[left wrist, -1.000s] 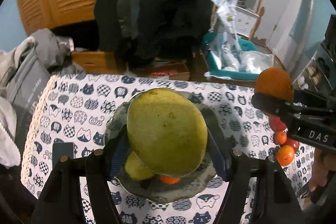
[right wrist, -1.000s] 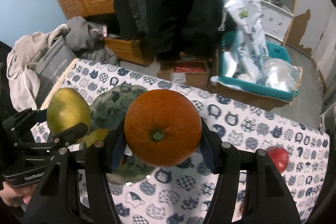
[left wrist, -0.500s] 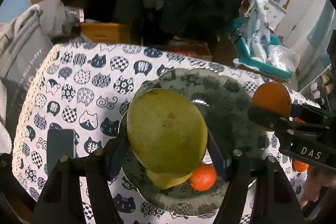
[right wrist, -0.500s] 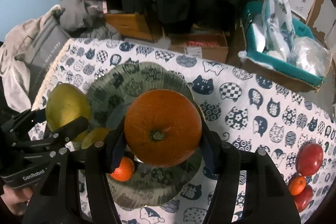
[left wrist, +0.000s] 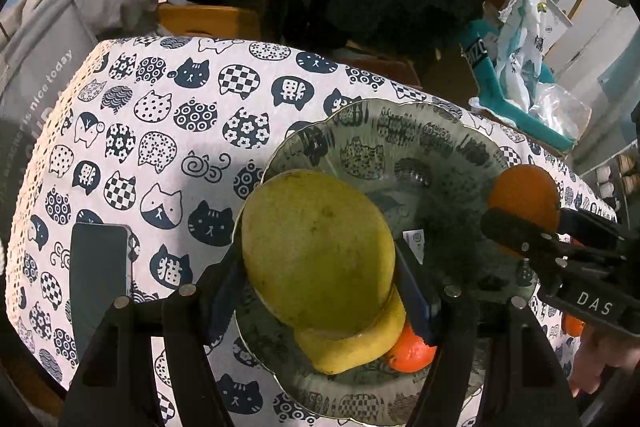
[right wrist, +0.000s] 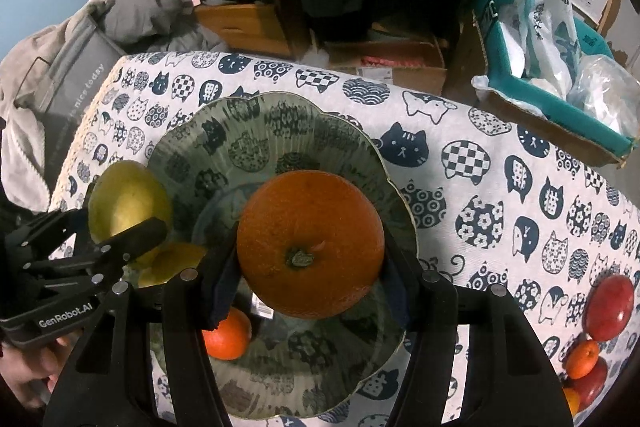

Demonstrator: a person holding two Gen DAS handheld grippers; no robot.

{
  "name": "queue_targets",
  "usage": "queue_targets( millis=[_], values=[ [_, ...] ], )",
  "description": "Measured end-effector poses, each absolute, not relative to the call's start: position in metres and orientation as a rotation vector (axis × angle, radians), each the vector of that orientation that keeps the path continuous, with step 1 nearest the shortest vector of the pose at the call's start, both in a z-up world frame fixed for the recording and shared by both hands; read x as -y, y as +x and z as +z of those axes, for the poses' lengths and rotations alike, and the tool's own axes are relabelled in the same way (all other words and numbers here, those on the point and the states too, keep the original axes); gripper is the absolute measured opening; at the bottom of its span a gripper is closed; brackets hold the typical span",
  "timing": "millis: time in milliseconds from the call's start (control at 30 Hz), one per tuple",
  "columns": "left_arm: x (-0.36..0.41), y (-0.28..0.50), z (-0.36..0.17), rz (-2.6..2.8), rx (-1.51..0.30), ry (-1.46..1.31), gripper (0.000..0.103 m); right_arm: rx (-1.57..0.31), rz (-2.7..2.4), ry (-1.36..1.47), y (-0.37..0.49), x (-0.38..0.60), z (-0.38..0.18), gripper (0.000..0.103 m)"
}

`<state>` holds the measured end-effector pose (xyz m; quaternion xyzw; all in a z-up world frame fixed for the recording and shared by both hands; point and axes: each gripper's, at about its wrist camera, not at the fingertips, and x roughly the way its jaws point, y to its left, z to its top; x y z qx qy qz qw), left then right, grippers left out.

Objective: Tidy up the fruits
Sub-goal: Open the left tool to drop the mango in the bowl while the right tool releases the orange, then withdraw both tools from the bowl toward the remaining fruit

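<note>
1. Our left hand-held gripper (left wrist: 320,267) clasps the big green fruit (left wrist: 318,251) over the plate (left wrist: 400,131), toward its 8 o'clock rim; we should lower it beside the yellow fruit (left wrist: 352,345), not onto it.
2. The small orange (right wrist: 227,333) lies in the plate near 7 o'clock; we should leave it room.
3. Our right hand-held gripper (right wrist: 310,263) grips the large orange (right wrist: 310,245) above the plate's center; we should set it down low before letting go.
4. The red apple (right wrist: 610,307) waits on the counter (right wrist: 500,187) at 3 o'clock.

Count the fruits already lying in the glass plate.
2: a yellow fruit and a small orange, both at the glass plate near-left side, partly behind the grippers. More could be hidden under the held fruits.
</note>
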<state>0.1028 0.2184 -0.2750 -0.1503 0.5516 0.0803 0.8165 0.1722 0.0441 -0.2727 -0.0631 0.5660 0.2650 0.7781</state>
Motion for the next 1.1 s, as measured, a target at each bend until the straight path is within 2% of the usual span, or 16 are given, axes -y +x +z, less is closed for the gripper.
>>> queue_targets(
  millis=[367,533,733,1100],
  values=[
    [-0.225,0.107,-0.294,0.171,-1.247,-0.382,0.072,-1.259,0.59,-0.101,0.175,-0.047,-0.28,0.062],
    [-0.217,0.106,-0.292,0.133,-1.245,-0.364,0.086,-1.28,0.598,-0.084,0.176,-0.049,-0.283,0.064],
    [-0.212,0.106,-0.286,0.141,-1.244,-0.336,0.086,-1.305,0.601,-0.068,0.177,-0.049,-0.288,0.065],
    [-0.207,0.095,-0.258,0.139,-1.193,-0.335,0.086,-1.226,0.607,-0.052,0.176,-0.04,-0.252,0.068]
  ],
)
